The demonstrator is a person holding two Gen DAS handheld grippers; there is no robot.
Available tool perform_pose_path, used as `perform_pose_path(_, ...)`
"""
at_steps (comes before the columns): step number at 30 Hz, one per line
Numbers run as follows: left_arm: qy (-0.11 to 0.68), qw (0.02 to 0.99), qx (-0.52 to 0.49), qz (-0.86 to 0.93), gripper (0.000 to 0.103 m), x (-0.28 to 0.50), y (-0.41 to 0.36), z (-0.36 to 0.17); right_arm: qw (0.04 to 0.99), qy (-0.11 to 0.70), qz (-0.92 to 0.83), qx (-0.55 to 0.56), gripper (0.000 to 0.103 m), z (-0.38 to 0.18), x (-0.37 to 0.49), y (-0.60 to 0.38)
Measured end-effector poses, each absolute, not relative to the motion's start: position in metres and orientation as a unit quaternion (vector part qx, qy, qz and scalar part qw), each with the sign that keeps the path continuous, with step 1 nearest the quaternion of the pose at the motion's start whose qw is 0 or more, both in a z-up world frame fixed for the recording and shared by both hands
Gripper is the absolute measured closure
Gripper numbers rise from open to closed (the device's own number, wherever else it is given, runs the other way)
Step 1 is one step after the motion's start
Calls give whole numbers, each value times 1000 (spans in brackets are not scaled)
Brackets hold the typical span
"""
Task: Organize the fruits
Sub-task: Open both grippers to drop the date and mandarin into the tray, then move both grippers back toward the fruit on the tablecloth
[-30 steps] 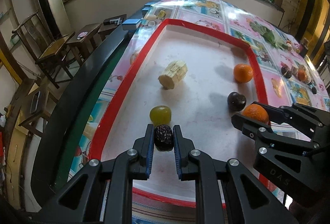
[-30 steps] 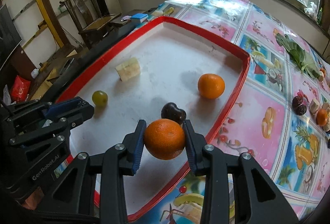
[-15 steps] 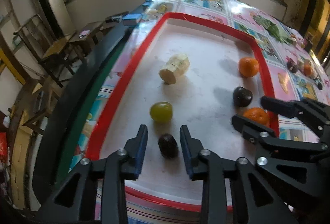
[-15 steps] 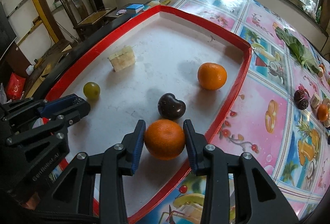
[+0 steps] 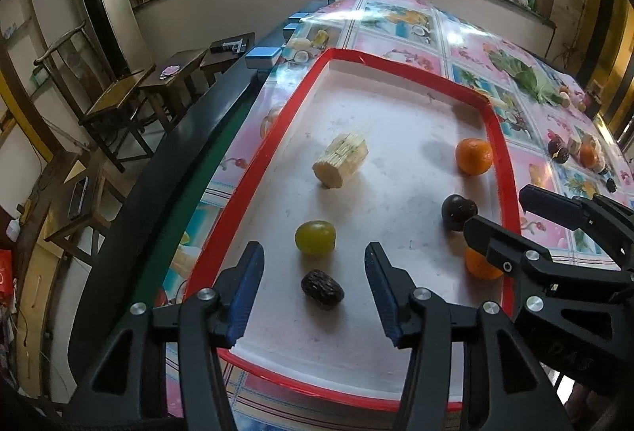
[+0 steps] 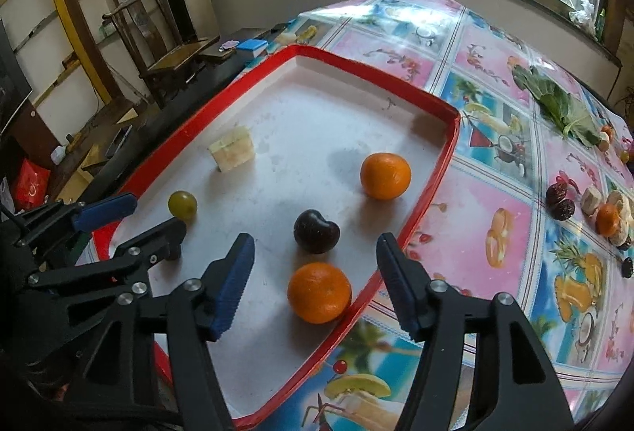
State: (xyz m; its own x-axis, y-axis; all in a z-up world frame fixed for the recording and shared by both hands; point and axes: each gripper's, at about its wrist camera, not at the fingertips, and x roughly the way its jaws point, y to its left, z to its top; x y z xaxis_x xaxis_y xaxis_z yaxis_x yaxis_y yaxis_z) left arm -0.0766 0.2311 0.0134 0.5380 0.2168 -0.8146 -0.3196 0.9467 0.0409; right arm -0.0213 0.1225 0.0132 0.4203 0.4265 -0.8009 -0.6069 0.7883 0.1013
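Both claws hang over the near end of the red-rimmed tray (image 5: 493, 121) that sits on the worktop (image 6: 495, 201) with its bright fruit-print cloth. The left claw (image 5: 313, 296) is spread wide, its blue pads either side of a dark wrinkled date (image 5: 321, 289) that lies loose on the white tray floor, touching neither pad. Just beyond the date sits a green grape (image 5: 315, 237), and farther still, toward the left rim, a pale cut chunk of banana (image 5: 340, 159) lies on its side.

The right claw (image 6: 315, 288) is spread as well. Between its fingers, free of both, rests an orange (image 6: 319, 292) tight against the tray's right rim. Just past it is a dark, heart-shaped fruit (image 6: 316, 236), a cherry perhaps, though the lens makes it hard to be sure. A second orange (image 6: 385, 175) sits farther along the same right side, apart from the others.

Off the tray, at the far right of the worktop, a small cluster of fruit (image 6: 606, 213) is gathered, near a leafy green (image 6: 562, 106) lying flat on the cloth.
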Motion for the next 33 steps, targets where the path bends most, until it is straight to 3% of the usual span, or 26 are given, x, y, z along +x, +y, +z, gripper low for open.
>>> perform_pose_path(17, 438, 890, -31, 125, 49, -60, 192, 36, 859, 418, 288, -65, 38, 40, -17, 86)
perform_pose_path(33, 442, 897, 16, -3, 44, -4, 58, 42, 892, 423, 161, 0, 37, 43, 11, -62)
